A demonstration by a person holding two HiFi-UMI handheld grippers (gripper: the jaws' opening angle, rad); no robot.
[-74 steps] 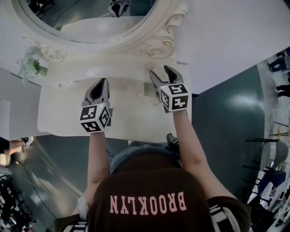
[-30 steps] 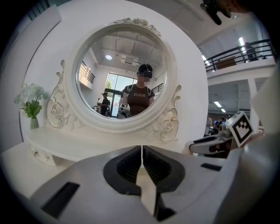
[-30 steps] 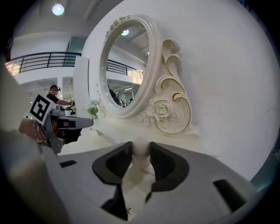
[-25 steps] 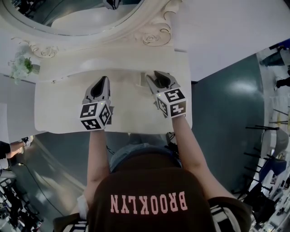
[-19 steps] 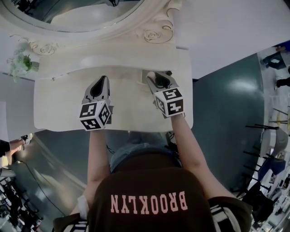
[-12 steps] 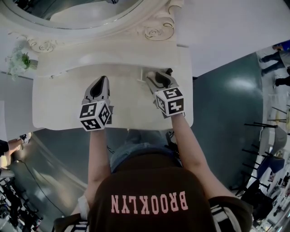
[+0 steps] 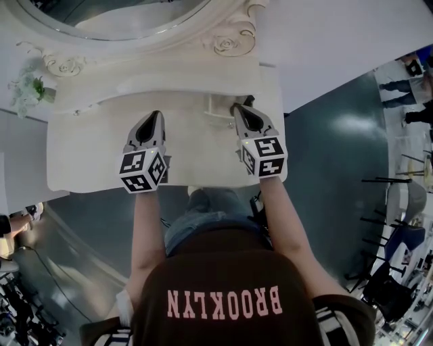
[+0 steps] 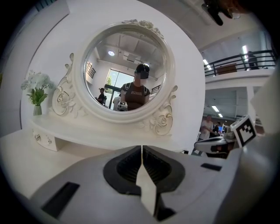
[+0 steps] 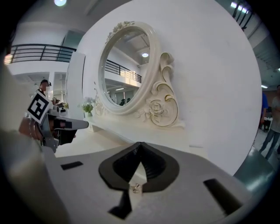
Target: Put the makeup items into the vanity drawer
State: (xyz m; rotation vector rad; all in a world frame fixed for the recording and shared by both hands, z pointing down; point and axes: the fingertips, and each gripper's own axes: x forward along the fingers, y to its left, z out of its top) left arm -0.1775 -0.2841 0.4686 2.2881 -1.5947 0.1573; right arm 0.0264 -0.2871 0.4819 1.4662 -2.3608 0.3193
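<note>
No makeup item shows in any view. In the head view my left gripper [image 7: 155,115] hovers over the middle of the white vanity top [image 7: 88,162], jaws shut and empty. My right gripper [image 7: 237,108] is shut, its tips beside a small white drawer box [image 7: 218,109] under the mirror shelf. In the right gripper view the jaws [image 9: 140,144] meet at the tip. A tiny shiny knob [image 9: 136,188] shows low in the gap behind them; I cannot tell whether the pads touch it. The left gripper view shows its jaws [image 8: 141,146] pressed together before the mirror.
An ornate oval mirror [image 7: 115,13] stands at the back on a raised shelf [image 7: 155,74]. A vase of white flowers [image 7: 27,88] stands at the far left. Another small drawer with a knob [image 8: 39,138] sits under the shelf's left end. The vanity's right edge [image 7: 283,135] drops to dark floor.
The right gripper's jaws, spread earlier, have closed, and it has drawn back slightly toward the person and to the right. The left gripper has stayed put.
</note>
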